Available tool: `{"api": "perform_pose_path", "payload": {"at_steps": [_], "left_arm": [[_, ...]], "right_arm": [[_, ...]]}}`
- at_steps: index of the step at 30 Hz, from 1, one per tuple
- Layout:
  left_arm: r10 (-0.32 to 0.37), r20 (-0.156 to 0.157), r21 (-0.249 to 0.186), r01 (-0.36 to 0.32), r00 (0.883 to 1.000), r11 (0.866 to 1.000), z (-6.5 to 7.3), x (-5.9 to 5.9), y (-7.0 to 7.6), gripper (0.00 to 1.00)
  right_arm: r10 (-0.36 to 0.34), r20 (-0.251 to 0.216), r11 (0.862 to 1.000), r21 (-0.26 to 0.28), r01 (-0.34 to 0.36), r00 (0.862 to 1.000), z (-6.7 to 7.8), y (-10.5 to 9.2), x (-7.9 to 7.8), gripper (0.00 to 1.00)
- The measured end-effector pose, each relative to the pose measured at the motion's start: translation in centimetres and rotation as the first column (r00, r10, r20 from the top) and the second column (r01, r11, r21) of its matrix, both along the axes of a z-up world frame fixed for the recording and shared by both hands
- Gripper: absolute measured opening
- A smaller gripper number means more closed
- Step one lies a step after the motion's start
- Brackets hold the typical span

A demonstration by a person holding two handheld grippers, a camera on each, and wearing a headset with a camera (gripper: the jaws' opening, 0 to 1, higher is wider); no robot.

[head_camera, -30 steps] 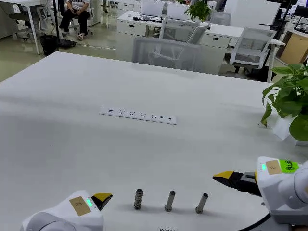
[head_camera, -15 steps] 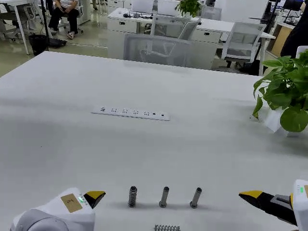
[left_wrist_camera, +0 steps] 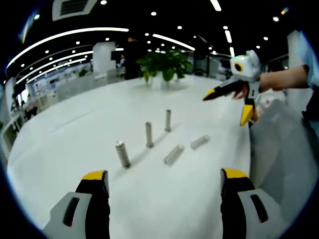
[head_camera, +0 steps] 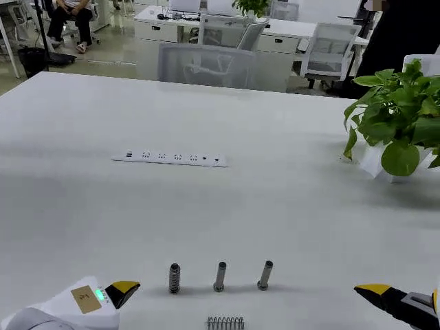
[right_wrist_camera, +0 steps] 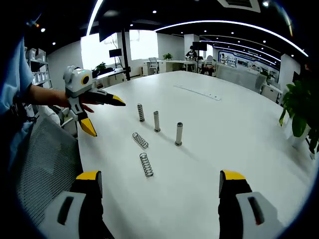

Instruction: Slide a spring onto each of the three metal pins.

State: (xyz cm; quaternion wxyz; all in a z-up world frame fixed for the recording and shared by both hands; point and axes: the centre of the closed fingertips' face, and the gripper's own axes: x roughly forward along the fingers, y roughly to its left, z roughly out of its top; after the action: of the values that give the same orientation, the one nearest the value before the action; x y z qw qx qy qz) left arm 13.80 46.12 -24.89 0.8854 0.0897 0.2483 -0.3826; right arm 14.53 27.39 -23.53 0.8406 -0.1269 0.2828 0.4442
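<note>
Springs (right_wrist_camera: 140, 140): one threaded spring (right_wrist_camera: 140, 112) on a pin, two loose springs (right_wrist_camera: 146, 164); three pins (right_wrist_camera: 156, 121); left claw (left_wrist_camera: 164, 175) and right claw (right_wrist_camera: 159, 175) released.

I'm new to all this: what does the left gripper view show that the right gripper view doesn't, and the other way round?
The left gripper view looks across at the right gripper, jaws open. The right gripper view looks across at the left gripper, jaws open, and takes in the white power strip. Both share the three pins, the spring already on one end pin, two loose springs lying on the table, and the potted plant.
</note>
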Motion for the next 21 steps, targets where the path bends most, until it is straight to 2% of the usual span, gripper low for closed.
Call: {"api": "perform_pose_path", "payload": {"at_steps": [3, 6, 8, 11, 14, 15, 21], "left_arm": [[-0.035, -0.008, 0.012, 0.035, 0.999, 0.999, -0.3, 0.0, -0.6, 0.88], [-0.094, -0.041, 0.016, 0.095, 0.995, 0.995, -0.8, -0.3, -1.6, 0.78], [-0.100, -0.029, 0.031, 0.101, 0.995, 0.994, -1.0, -0.1, -2.0, 0.73], [-0.125, -0.035, 0.048, 0.126, 0.992, 0.991, -1.4, 0.2, -2.6, 0.69], [-0.140, -0.051, 0.071, 0.143, 0.989, 0.987, -1.9, 0.7, -3.1, 0.56], [-0.143, -0.059, 0.092, 0.148, 0.988, 0.985, -2.3, 0.9, -3.2, 0.52], [-0.165, -0.065, 0.121, 0.172, 0.984, 0.978, -3.1, 2.2, -4.3, 0.35]], "right_arm": [[-0.012, 0.000, 1.000, 0.013, 0.012, 1.000, 0.3, -0.2, -0.3, 0.99], [-0.020, -0.002, 1.000, 0.016, 0.020, 1.000, 0.2, -0.4, -0.5, 0.99], [-0.019, -0.007, 1.000, 0.012, 0.019, 1.000, -0.1, -0.5, -0.9, 0.98], [-0.020, -0.017, 1.000, 0.001, 0.020, 1.000, -0.6, -0.7, -1.4, 0.98], [-0.024, -0.023, 1.000, -0.001, 0.024, 0.999, -1.0, -0.7, -1.8, 0.98], [-0.027, -0.026, 1.000, -0.001, 0.027, 0.999, -1.1, -0.7, -1.9, 0.98], [-0.040, -0.032, 0.999, 0.011, 0.040, 0.999, -1.3, -0.6, -2.2, 0.98]]}}
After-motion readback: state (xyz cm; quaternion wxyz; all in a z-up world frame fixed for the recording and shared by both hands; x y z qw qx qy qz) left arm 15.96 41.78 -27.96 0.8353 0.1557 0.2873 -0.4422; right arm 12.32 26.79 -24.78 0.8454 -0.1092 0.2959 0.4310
